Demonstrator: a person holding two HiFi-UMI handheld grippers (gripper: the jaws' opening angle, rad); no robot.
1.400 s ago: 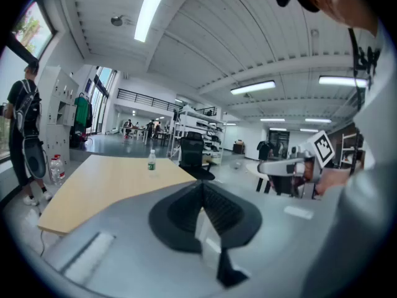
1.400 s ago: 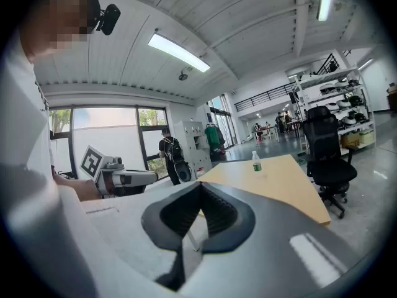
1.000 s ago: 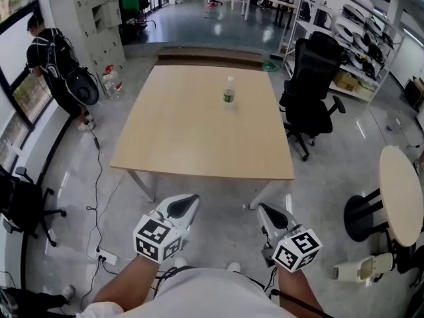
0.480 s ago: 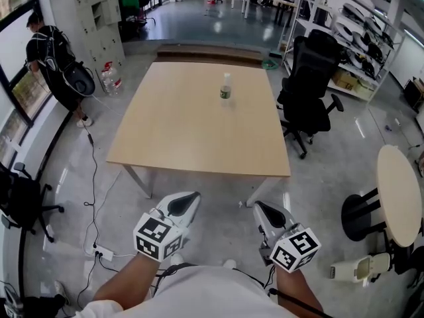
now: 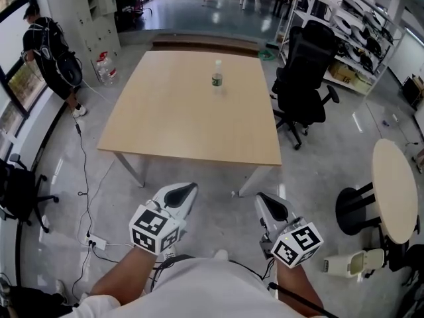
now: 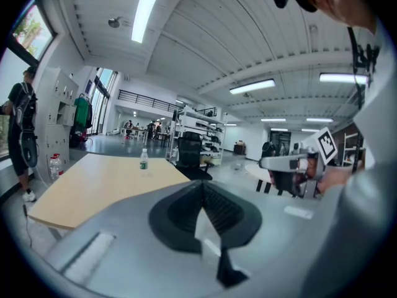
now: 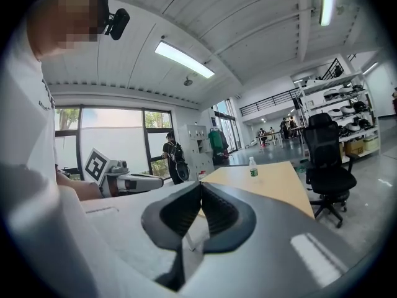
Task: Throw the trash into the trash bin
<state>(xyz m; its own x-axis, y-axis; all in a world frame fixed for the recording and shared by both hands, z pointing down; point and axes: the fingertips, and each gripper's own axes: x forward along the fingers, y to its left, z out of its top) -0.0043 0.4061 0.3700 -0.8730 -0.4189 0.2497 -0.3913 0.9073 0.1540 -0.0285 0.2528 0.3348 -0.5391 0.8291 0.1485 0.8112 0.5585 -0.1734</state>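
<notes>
A clear plastic bottle (image 5: pixel 216 77) with a green label stands upright on the far half of a light wooden table (image 5: pixel 165 131). It also shows small in the left gripper view, bottle (image 6: pixel 144 159), and in the right gripper view, bottle (image 7: pixel 252 167). My left gripper (image 5: pixel 183 191) and right gripper (image 5: pixel 267 203) hang side by side over the floor, well short of the table's near edge. Both are shut with nothing between the pads, as seen on the left gripper (image 6: pixel 201 189) and the right gripper (image 7: pixel 200 192). A white lidded bin (image 5: pixel 350 264) lies on the floor at my right.
A black office chair (image 5: pixel 301 78) stands at the table's right side. A round table (image 5: pixel 395 191) on a black base is at the right. A person (image 5: pixel 50 52) stands by the window at the left, near a water jug (image 5: pixel 105 68). A cable and power strip (image 5: pixel 97 242) lie on the floor.
In the head view the table and bottle have slid up and to the left. Both grippers stay shut and side by side. The person at the window has shifted a little.
</notes>
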